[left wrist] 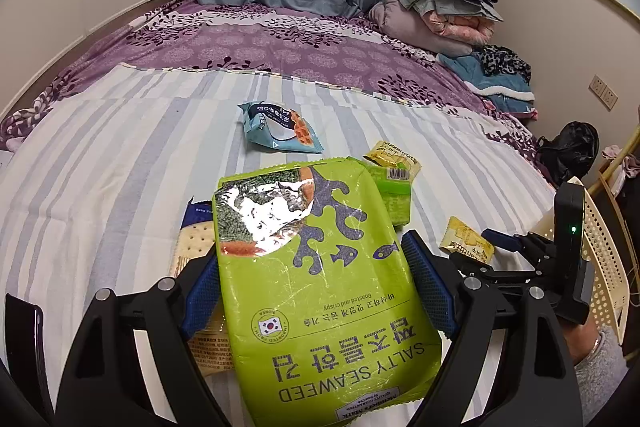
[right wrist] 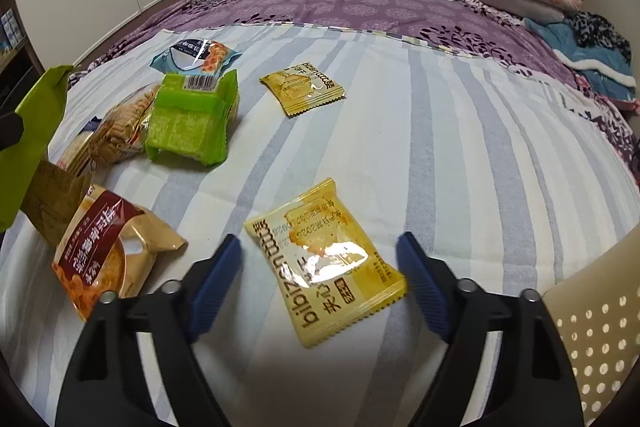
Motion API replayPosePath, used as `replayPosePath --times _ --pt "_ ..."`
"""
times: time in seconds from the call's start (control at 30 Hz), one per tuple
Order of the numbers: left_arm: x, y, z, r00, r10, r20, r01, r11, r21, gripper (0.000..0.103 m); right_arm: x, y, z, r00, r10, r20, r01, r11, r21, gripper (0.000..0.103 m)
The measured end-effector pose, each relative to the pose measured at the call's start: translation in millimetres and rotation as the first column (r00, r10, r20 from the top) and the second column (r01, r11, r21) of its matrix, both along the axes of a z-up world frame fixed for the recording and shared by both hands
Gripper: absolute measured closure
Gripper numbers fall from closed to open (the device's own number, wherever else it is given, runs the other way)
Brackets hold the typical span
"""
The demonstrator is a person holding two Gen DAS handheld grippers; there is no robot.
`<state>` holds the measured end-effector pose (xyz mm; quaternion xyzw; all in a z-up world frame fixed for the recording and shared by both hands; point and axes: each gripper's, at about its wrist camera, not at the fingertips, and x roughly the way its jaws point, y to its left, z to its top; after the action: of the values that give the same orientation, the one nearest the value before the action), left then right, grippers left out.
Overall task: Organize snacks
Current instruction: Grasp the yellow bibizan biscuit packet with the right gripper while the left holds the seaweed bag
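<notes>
Left gripper [left wrist: 316,291] clamped across the big green seaweed bag [left wrist: 320,267], blue pads pressing on both long edges, bag raised off the striped bed [left wrist: 100,147] above a cracker packet [left wrist: 196,247]. Right gripper [right wrist: 320,281] open around the near yellow biscuit packet [right wrist: 324,259], which lies flat on the sheet; pads close to its sides but apparently not yet pressing.

Likely handling: seaweed bag light, puffy with air, foil film slick and crinkly, contents brittle. Best held at mid-body as now, with modest squeeze, since a harder pinch risks crushing the sheets inside or letting the film slide out. Yellow packet small, light and thin, probably one fragile biscuit inside; best taken across its narrow width near the middle, or by a crimped seam, with pads low against the soft bedding. Perforated cream basket [right wrist: 592,339] just beside the right gripper, probably the destination. Second yellow packet [right wrist: 302,91], green wafer pack [right wrist: 188,123] and other snacks lie further up the bed.
</notes>
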<state>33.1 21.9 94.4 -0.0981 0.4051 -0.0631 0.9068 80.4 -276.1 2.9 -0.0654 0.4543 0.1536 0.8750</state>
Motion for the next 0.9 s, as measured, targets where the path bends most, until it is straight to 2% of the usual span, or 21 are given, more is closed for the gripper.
replayPosePath --times 0.2,0.33,0.63,0.9 --pt "-1.8 -4.0 1.2 1.000 -0.013 0.001 0.013 1.000 -0.004 0.018 -10.1 -2.6 2.3 1.000 -0.009 0.020 0.010 0.999 -0.033 0.053" --pt "-3.5 -4.3 1.5 1.000 -0.016 0.002 0.016 1.000 -0.004 0.018 -14.4 -1.2 4.4 0.999 -0.014 0.029 0.015 0.999 -0.035 0.055" --pt "-8.4 -1.7 4.4 1.000 -0.015 0.011 0.016 1.000 -0.005 0.018 -39.5 -4.2 17.8 0.998 -0.036 0.046 0.034 0.998 0.052 0.055" --pt "-17.3 -9.5 16.1 0.998 -0.041 0.037 0.041 0.999 0.003 0.018 -73.0 -11.0 54.8 0.991 -0.064 0.118 0.045 0.988 0.151 0.055"
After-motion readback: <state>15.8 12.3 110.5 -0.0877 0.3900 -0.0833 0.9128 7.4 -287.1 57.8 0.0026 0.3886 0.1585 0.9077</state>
